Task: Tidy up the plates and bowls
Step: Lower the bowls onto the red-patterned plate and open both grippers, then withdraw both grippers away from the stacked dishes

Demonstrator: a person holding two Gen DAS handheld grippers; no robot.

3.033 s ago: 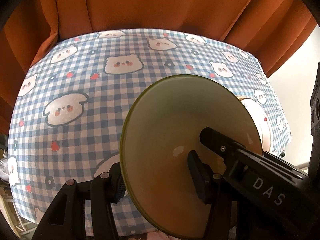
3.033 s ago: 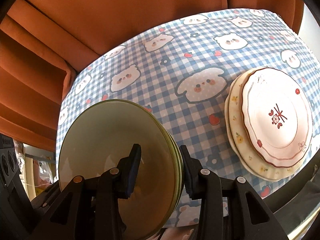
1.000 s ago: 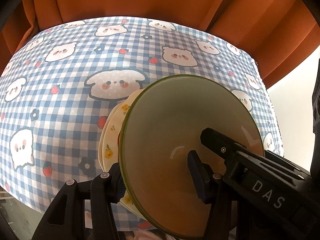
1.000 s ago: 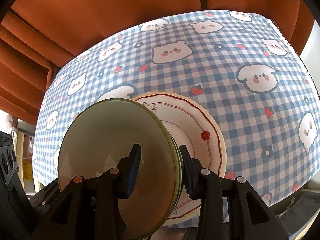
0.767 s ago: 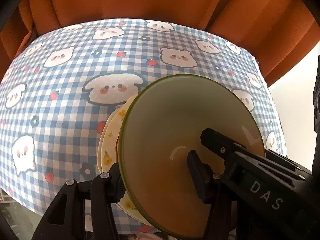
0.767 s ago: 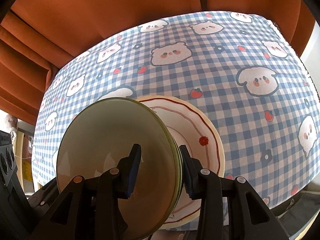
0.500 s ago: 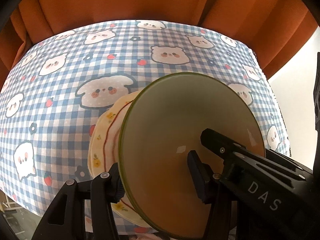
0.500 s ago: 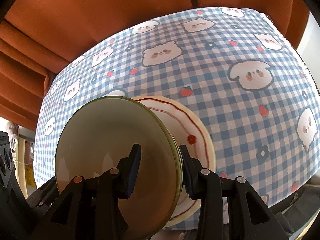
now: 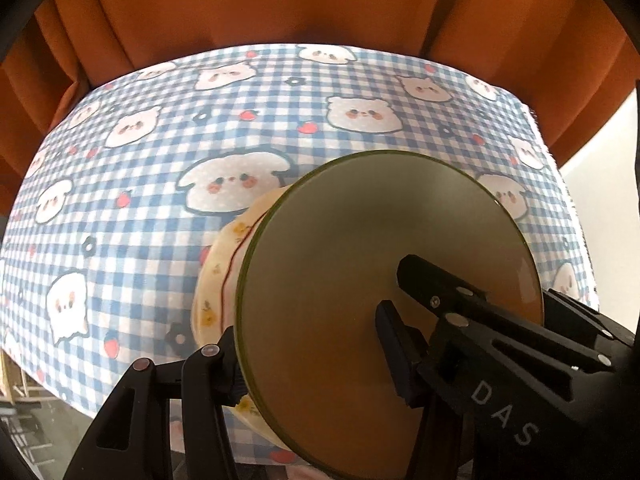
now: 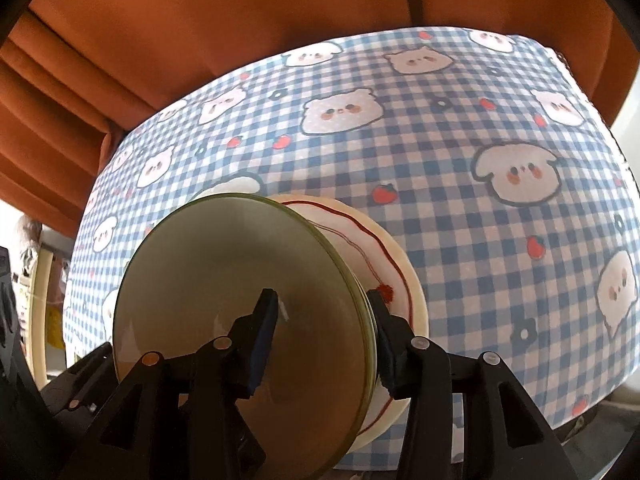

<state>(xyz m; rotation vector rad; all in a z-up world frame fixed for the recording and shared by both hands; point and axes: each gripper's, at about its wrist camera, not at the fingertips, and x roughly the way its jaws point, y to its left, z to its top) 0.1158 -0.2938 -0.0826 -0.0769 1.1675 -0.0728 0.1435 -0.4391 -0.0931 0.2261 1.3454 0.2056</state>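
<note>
A stack of olive-green bowls (image 9: 360, 248) (image 10: 224, 280) hangs tilted just over two stacked plates: a white plate with a red line (image 10: 384, 248) on a cream flowered plate (image 9: 224, 264). My left gripper (image 9: 308, 340) is shut on the bowls' rim, one finger outside and one finger (image 9: 390, 336) inside. My right gripper (image 10: 322, 308) straddles the opposite rim and its jaws are opening; the rim stands between them with a small gap at the outer pad (image 10: 378, 320). The right gripper's body (image 9: 500, 344) reaches into the bowl. Whether the bowls touch the plates is hidden.
The table wears a blue checked cloth with animal faces (image 9: 160, 200) (image 10: 500, 220). Orange curtains (image 9: 280, 0) hang behind it. The cloth's near edge (image 10: 520, 420) lies close below the plates, and its right edge (image 9: 560, 184) is near the bowls.
The bowls have sunk closer over the two plates. The right gripper's fingers stand slightly wider apart around the rim than half a second ago. The left grip is unchanged.
</note>
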